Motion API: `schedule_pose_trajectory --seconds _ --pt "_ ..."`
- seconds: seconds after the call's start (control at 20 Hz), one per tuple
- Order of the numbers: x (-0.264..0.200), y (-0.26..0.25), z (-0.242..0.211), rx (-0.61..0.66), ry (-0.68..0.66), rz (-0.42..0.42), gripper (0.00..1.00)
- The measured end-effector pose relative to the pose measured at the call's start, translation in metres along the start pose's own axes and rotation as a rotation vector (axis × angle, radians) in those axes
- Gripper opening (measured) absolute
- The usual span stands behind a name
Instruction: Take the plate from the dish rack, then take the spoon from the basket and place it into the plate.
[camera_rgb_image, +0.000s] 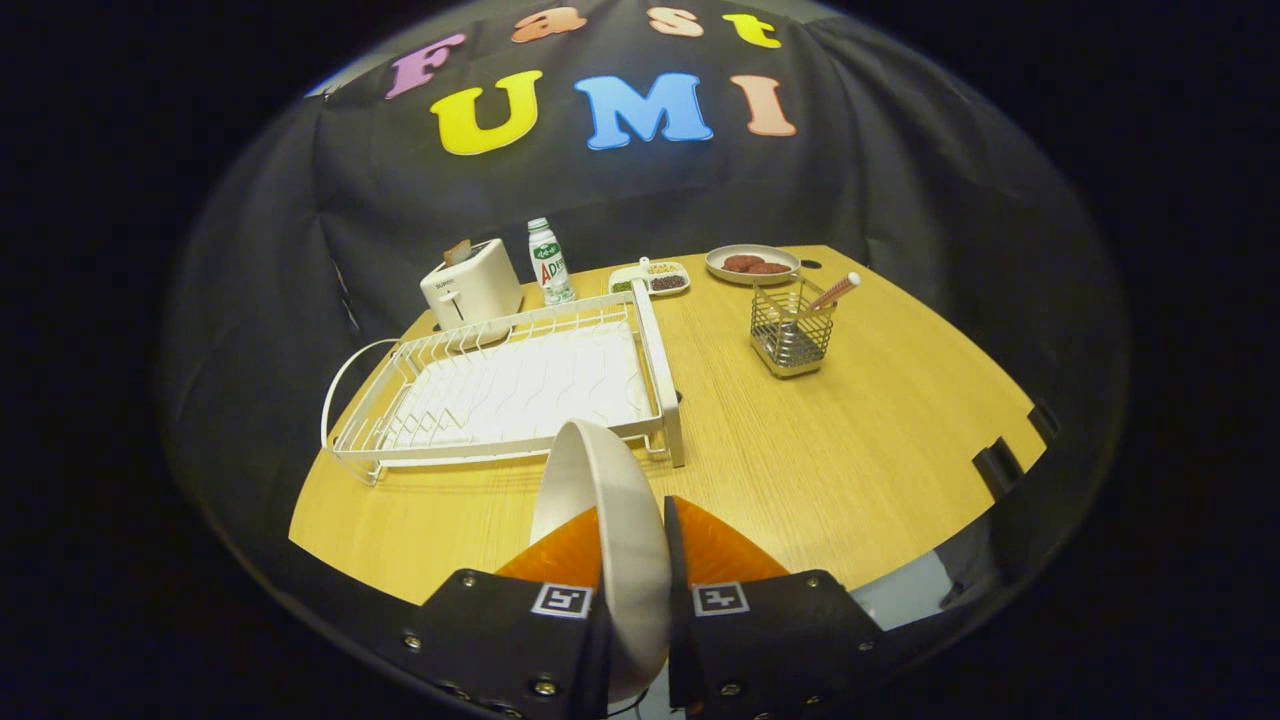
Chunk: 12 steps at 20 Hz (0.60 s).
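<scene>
I've got gripper (632, 560) pinching plate (610, 500) on edge, upright; bare table (850, 470) just ahead-right, basket (792, 335) w/ spoon (833, 292) beyond.

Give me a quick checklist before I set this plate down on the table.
1. Plate held between both fingers, on edge: ok.
2. Gripper shut on the plate: ok.
3. Plate out of the rack, which lies beyond the fingers: ok.
4. Bare table right of the rack for the plate: ok.
5. Spoon upright in the basket, ready for later: ok.
6. Plate's height above the table: cannot tell.
</scene>
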<state>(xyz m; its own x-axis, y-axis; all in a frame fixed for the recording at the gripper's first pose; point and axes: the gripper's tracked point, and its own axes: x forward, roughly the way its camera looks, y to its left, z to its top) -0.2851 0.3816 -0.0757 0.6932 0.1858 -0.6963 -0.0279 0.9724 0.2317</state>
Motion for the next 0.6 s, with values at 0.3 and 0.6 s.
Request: schedule_pose_trajectory --seconds 0.3,0.6 --pt "0.019 0.009 -0.010 0.176 0.025 0.083 0.24" --pt "0.023 0.001 -0.014 0.211 0.022 0.079 0.31"
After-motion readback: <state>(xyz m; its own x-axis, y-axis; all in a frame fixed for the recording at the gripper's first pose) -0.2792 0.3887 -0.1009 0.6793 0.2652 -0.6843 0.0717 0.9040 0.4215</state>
